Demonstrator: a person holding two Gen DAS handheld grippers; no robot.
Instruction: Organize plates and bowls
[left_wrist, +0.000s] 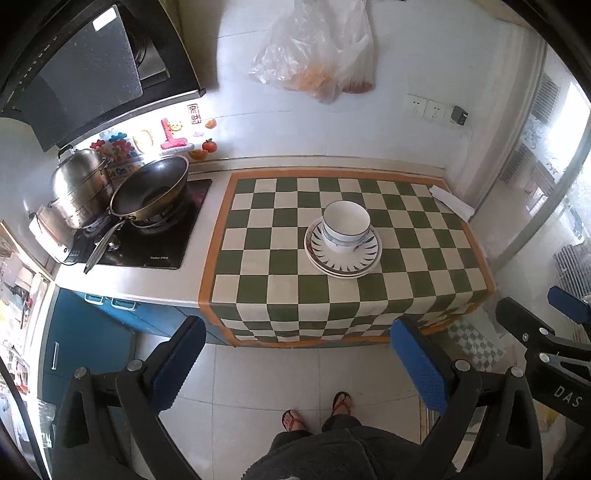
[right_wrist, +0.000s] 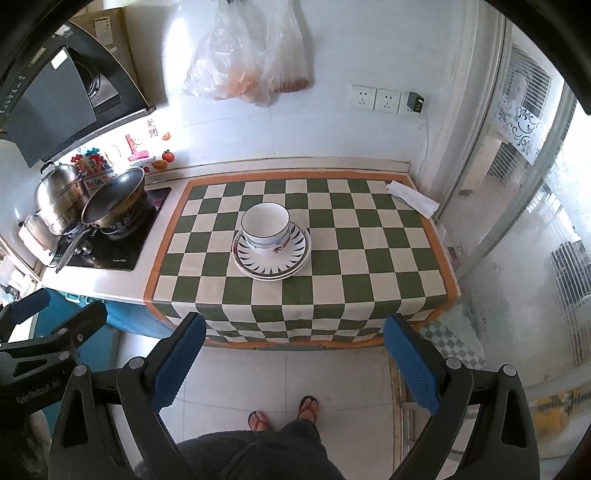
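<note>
1. I stood back from the bench (right_wrist: 369, 295), which was covered by a green-and-white checked cloth (right_wrist: 332, 236), and I held one gripper in each hand, both out over the floor and well short of the bench edge.
2. My left gripper (left_wrist: 295, 365) had its jaws spread wide and held nothing; my right gripper (right_wrist: 291, 365) was the same, wide apart and empty.
3. The bowls (right_wrist: 265, 230) sat nested together on top of a small stack of plates (right_wrist: 271, 264), near the middle of the cloth. It looked like two bowls, and two or three plates.
4. I judged the stack already tidy, so the main risk was disturbing it: a pinch on one bowl rim could tip the upper bowl or drag the plates.
5. The cloth hung over the front edge of the bench; catching it with a finger could pull the whole stack toward the floor.
6. A wok (right_wrist: 112, 203) with a long handle sat on the stove to the left; a wide swing of my left gripper could knock it.
7. A folded white towel (right_wrist: 413, 197) lay at the far right corner, well apart from the dishes.
</note>
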